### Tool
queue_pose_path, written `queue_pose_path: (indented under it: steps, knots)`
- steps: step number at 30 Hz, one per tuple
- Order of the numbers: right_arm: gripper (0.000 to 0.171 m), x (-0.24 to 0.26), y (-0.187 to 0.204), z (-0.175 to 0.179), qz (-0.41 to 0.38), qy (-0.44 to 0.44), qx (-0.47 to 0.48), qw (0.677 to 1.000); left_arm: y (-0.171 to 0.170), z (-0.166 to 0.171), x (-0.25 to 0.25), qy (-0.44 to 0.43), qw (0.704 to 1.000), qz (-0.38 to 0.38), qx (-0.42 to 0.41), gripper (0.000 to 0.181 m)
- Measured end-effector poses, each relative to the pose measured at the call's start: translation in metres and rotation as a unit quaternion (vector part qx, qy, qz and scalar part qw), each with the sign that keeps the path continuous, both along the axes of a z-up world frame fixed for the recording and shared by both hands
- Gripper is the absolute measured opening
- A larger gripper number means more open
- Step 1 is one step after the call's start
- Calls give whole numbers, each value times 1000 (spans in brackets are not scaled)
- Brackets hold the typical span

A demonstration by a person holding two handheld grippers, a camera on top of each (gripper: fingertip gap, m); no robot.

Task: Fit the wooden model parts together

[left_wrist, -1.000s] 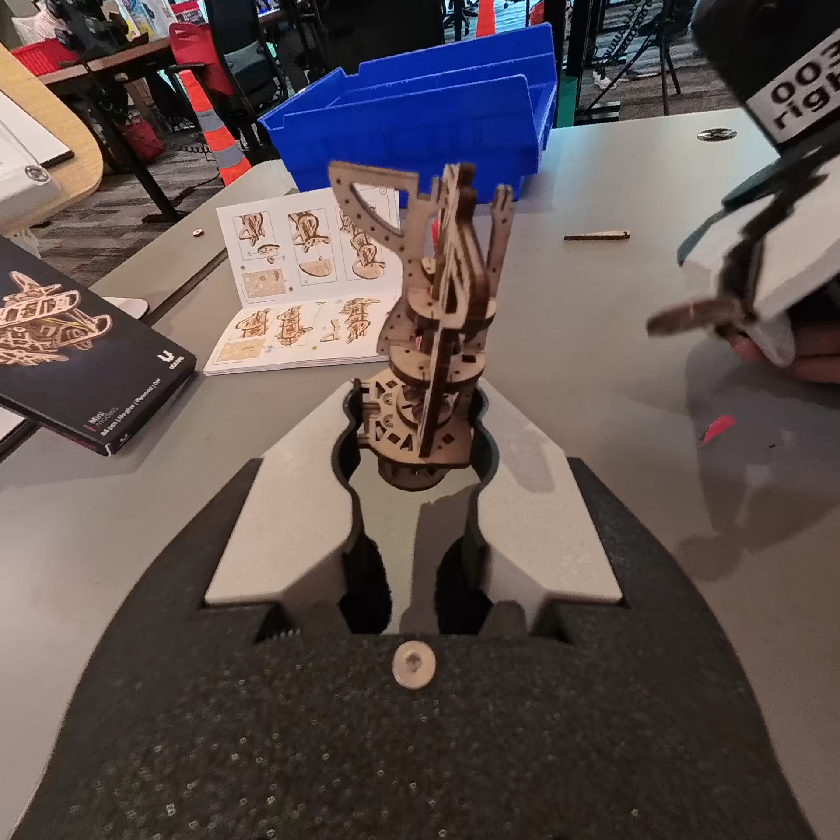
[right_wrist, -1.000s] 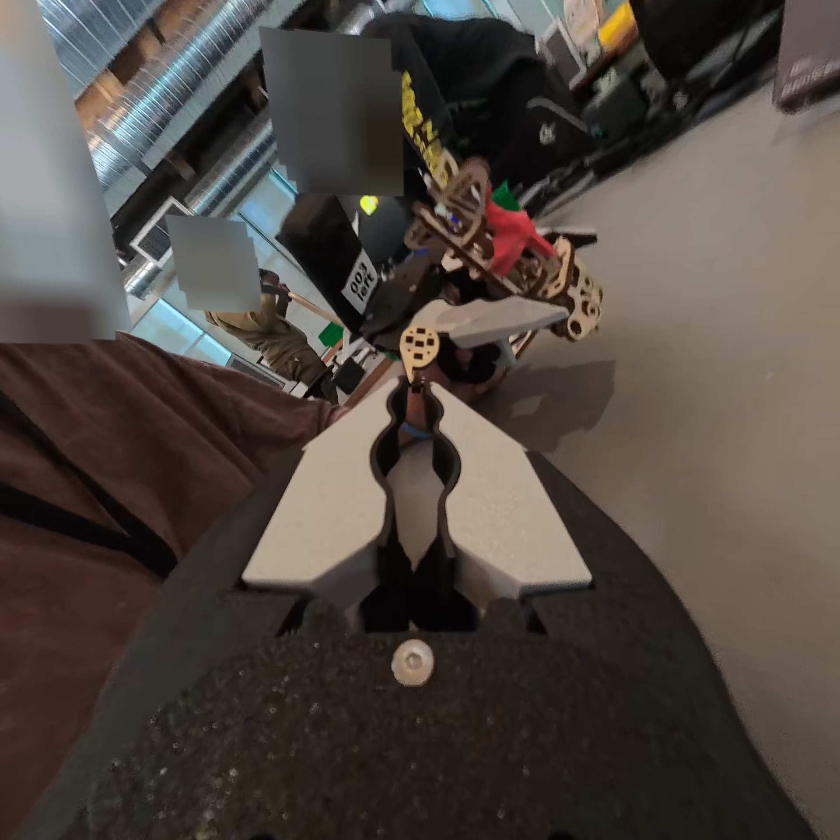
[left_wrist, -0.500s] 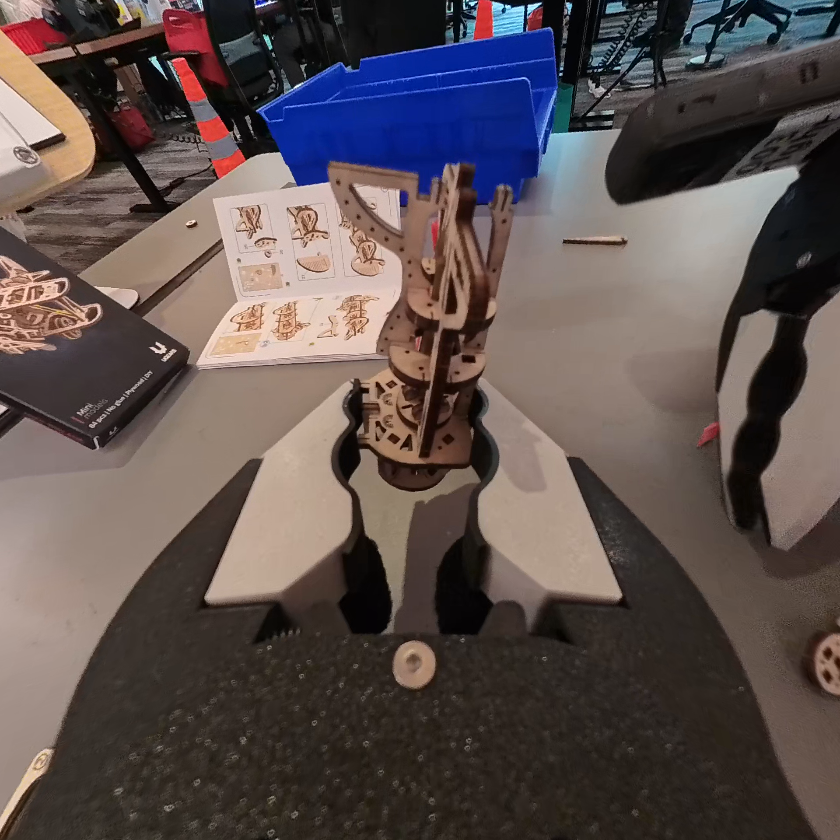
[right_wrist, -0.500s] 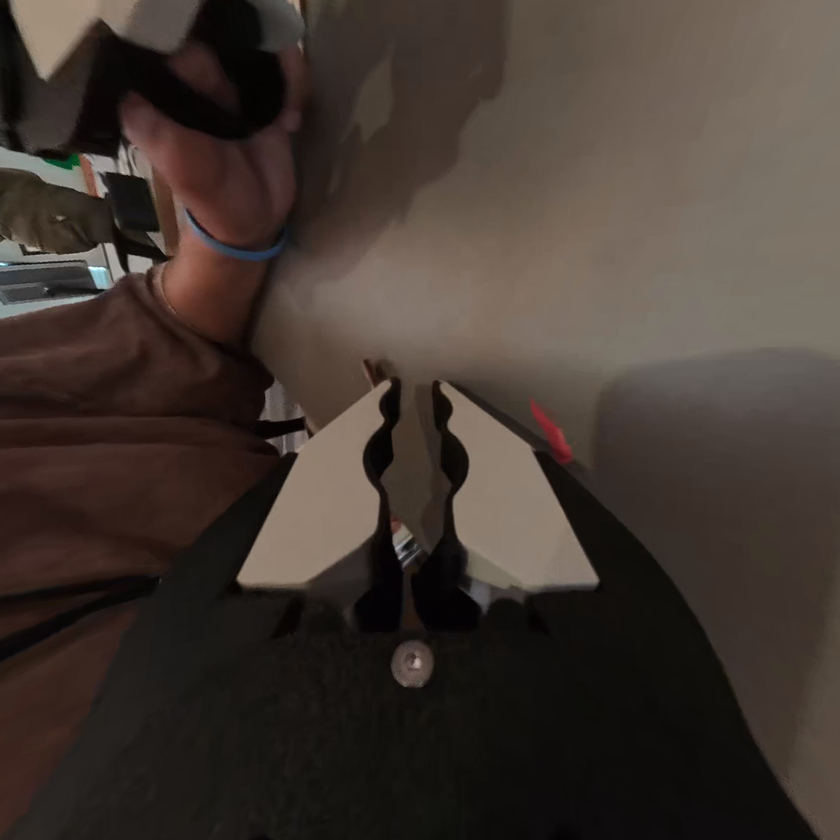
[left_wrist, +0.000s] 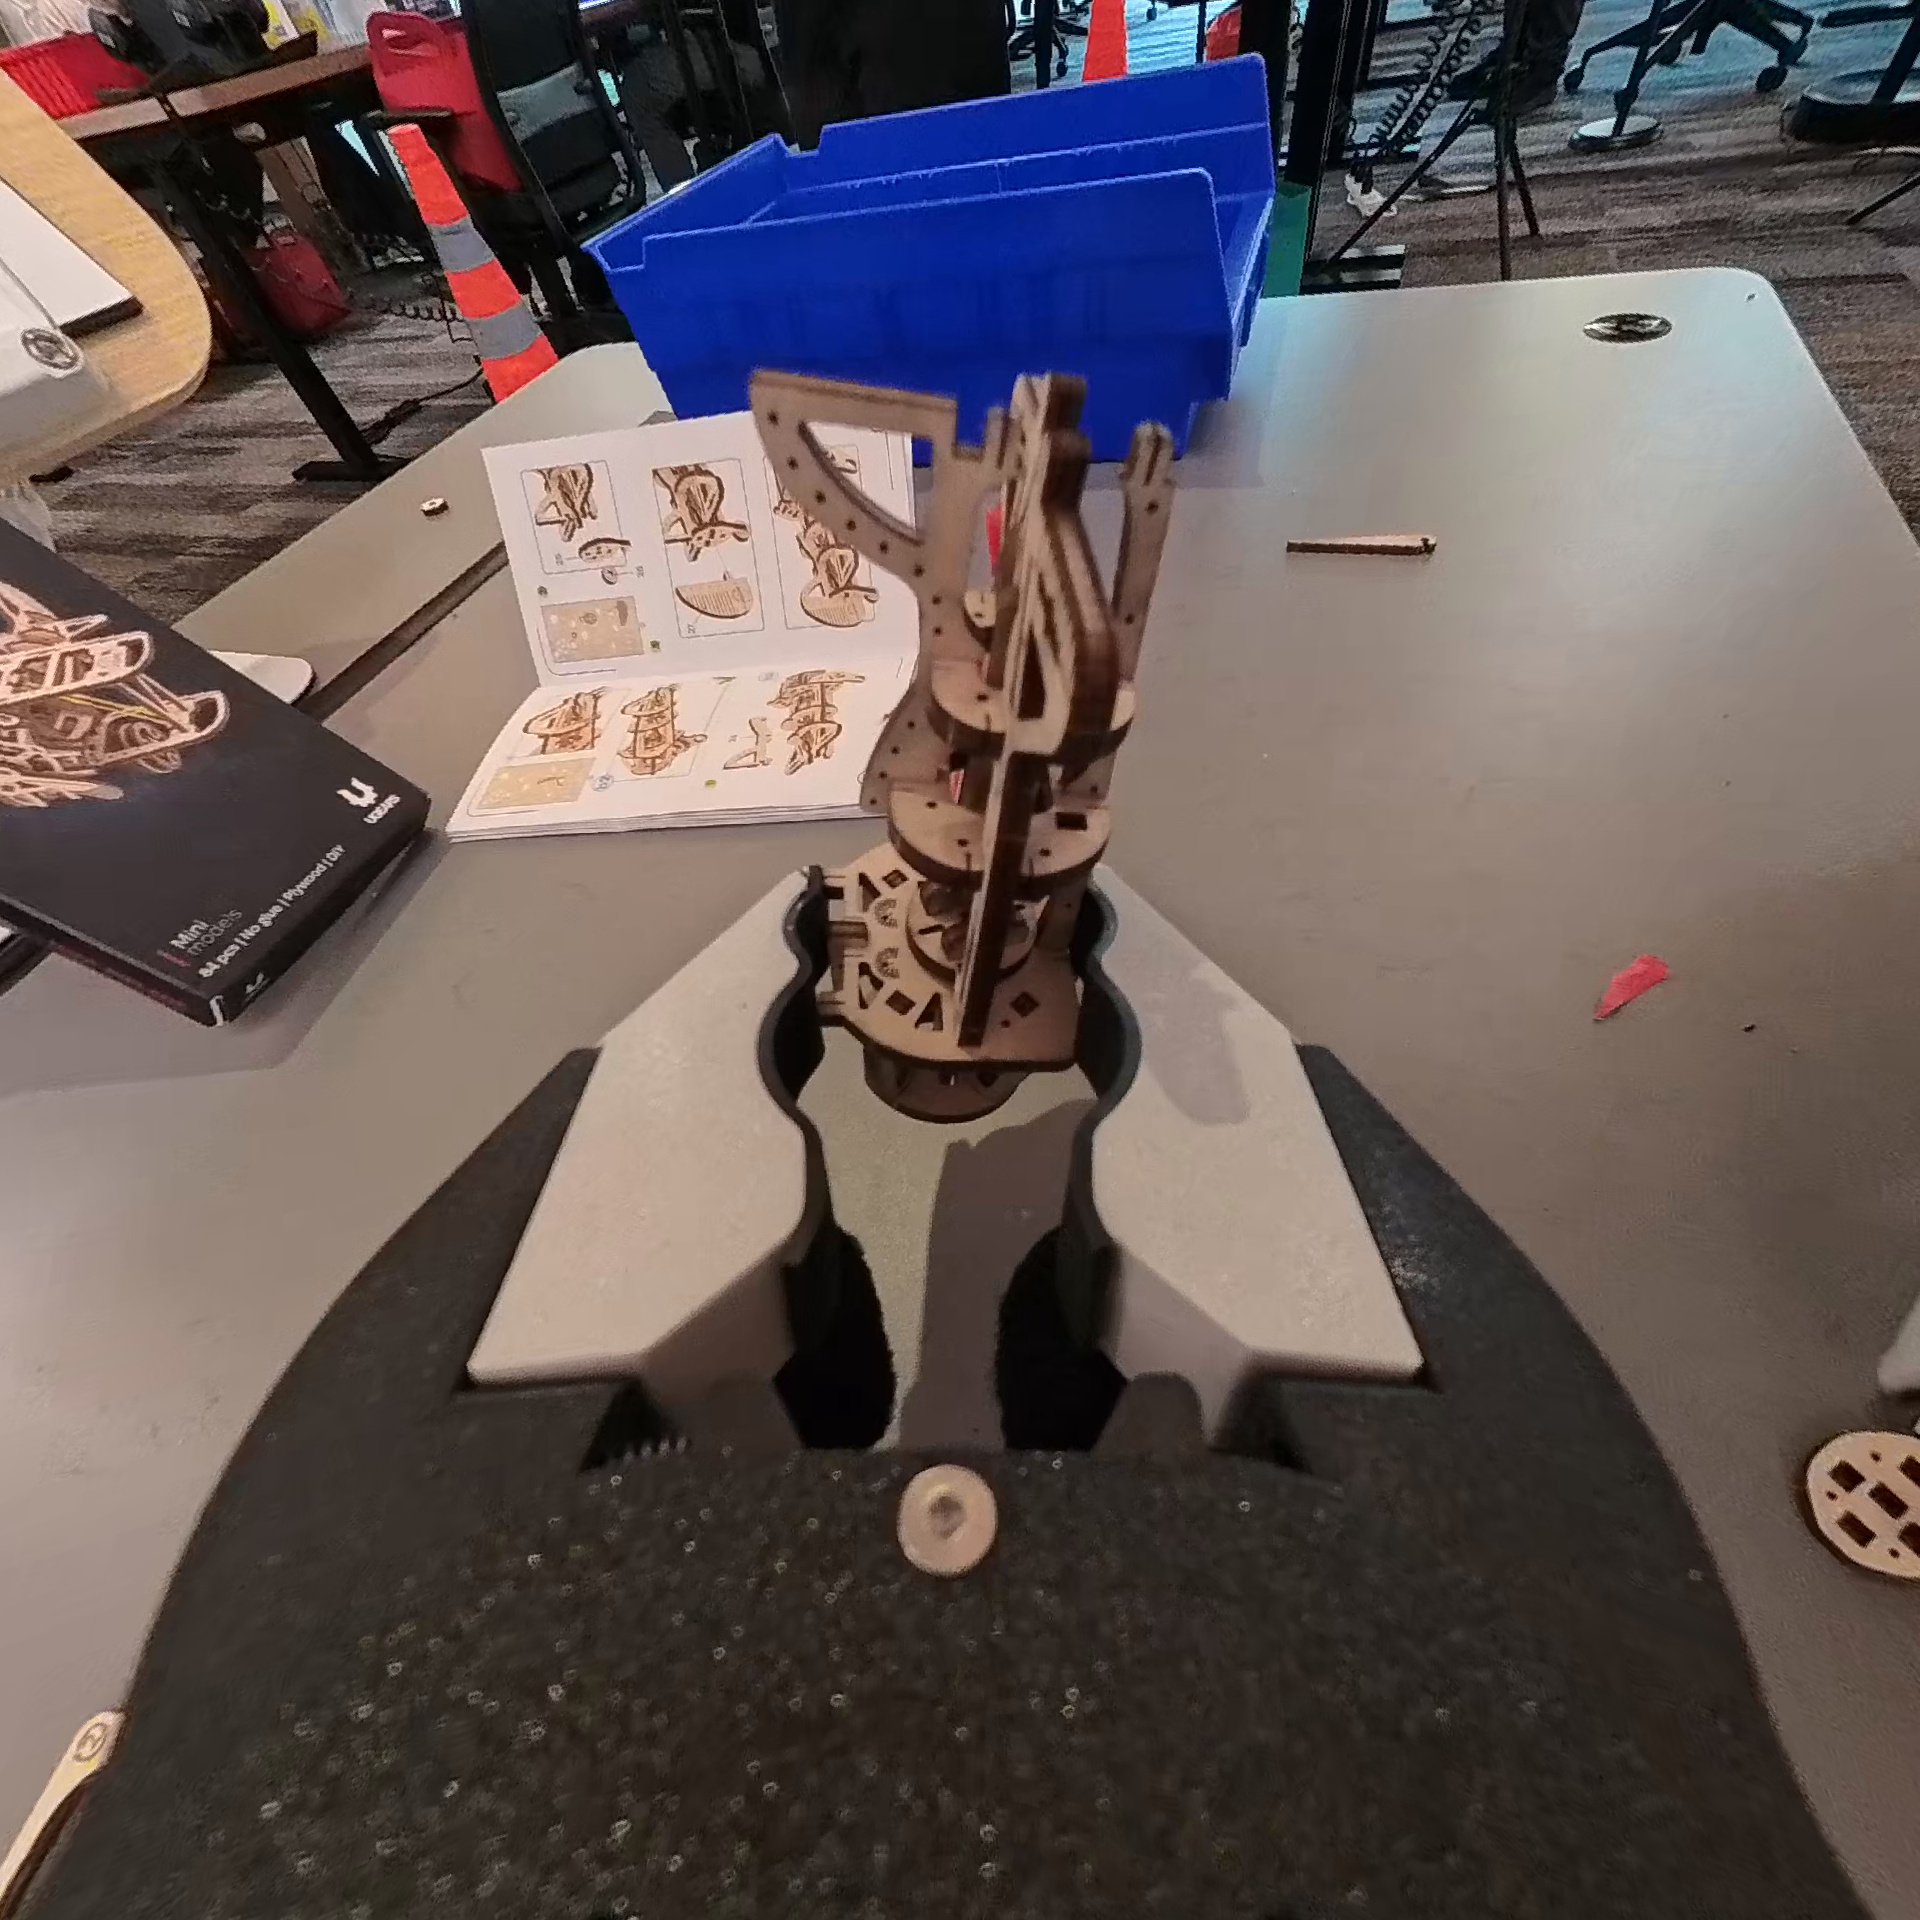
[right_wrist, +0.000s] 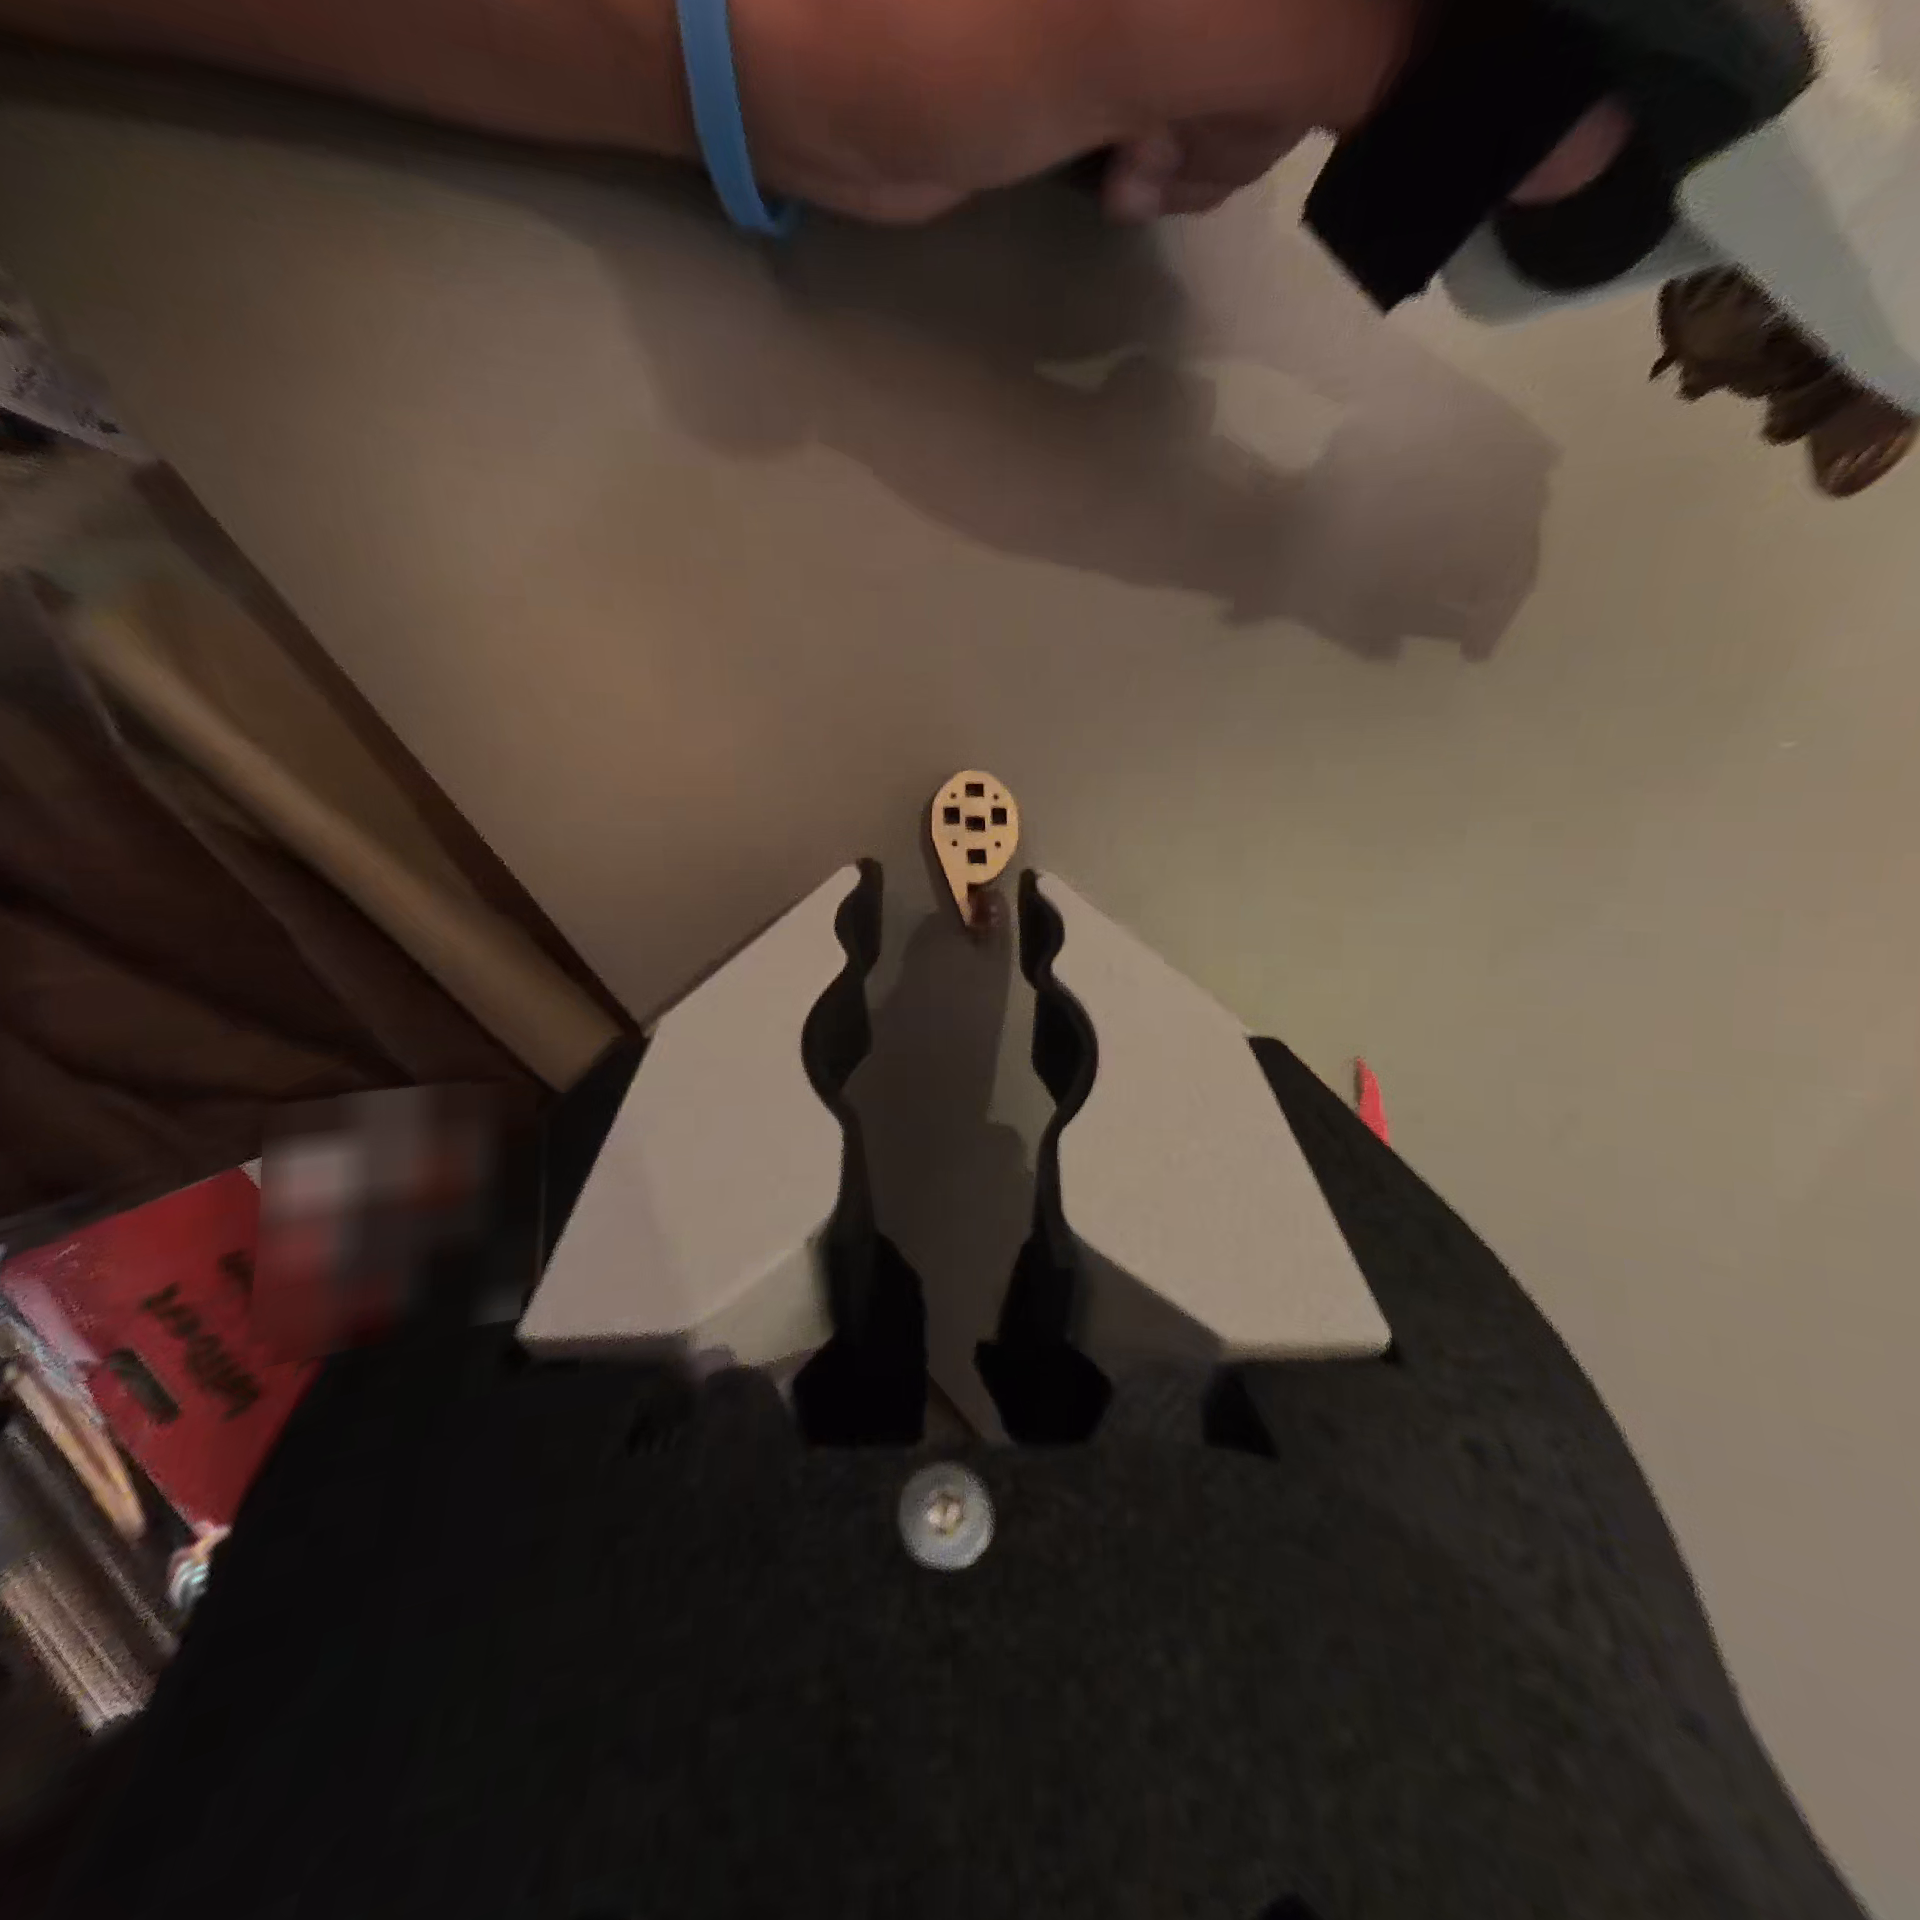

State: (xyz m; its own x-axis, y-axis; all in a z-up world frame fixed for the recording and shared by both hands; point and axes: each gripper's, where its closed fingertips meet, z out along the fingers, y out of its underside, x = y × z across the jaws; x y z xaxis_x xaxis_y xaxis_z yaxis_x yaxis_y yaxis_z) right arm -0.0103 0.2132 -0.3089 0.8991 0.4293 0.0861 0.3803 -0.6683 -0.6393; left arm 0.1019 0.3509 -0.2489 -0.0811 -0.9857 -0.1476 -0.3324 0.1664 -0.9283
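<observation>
My left gripper [left_wrist: 951, 935] is shut on the base of a part-built wooden model [left_wrist: 987, 727], which stands upright above the grey table [left_wrist: 1455, 831]. My right gripper [right_wrist: 948, 883] is open and points down at the table. A small teardrop-shaped wooden piece with square holes [right_wrist: 974, 826] lies flat on the table just ahead of its fingertips, its narrow tail between them. The same piece shows at the right edge of the left wrist view [left_wrist: 1865, 1507]. The left gripper's hand [right_wrist: 935, 135] and the model [right_wrist: 1787, 384] show at the top of the right wrist view.
A blue bin [left_wrist: 935, 260] stands at the back. An open instruction booklet [left_wrist: 665, 665] and a black box [left_wrist: 156, 748] lie to the left. A wooden stick [left_wrist: 1361, 543] and a red scrap [left_wrist: 1631, 985] lie to the right. The table edge [right_wrist: 364, 831] runs left of my right gripper. Between my right fingertips and the red scrap [left_wrist: 1631, 985] there is roughly 9 cm.
My right gripper has swung down to the table and opened. The teardrop piece it held now lies on the table. The left gripper still holds the model in place.
</observation>
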Motion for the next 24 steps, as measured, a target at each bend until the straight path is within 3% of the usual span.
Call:
queue_pose_path:
  steps: [4,8,10,11,12,14,15,17,18,20,24]
  knots:
    - [26,1,-2,-4,-4,19,-17,1000,-1,0,0,0,1000,0,2,44]
    - [7,5,1,-6,-16,7,-16,1000,-1,0,0,1,1000,0,5,44]
    - [7,-6,1,-1,-36,96,-40,994,-1,0,0,0,1000,0,4,44]
    - [6,-18,2,9,-50,201,-57,977,-1,0,0,0,1000,0,3,44]
    - [6,-30,4,25,-67,337,-79,936,0,0,0,0,1000,0,1,44]
    - [6,-36,8,52,-110,570,-140,802,0,0,0,-1,1000,0,-5,44]
    - [6,-31,8,45,-138,594,-167,775,1,1,0,-2,1000,0,-8,44]
    - [6,-20,0,15,-175,498,-183,829,1,2,0,-4,1000,0,-13,44]
    - [6,-18,-3,10,-181,472,-188,842,1,2,0,-5,1000,0,-13,44]
    - [6,-14,-2,13,-195,475,-183,839,1,2,0,-5,1000,-1,-12,44]
    - [10,16,-5,-1,-226,390,-156,879,0,1,0,-3,1000,-2,-6,44]
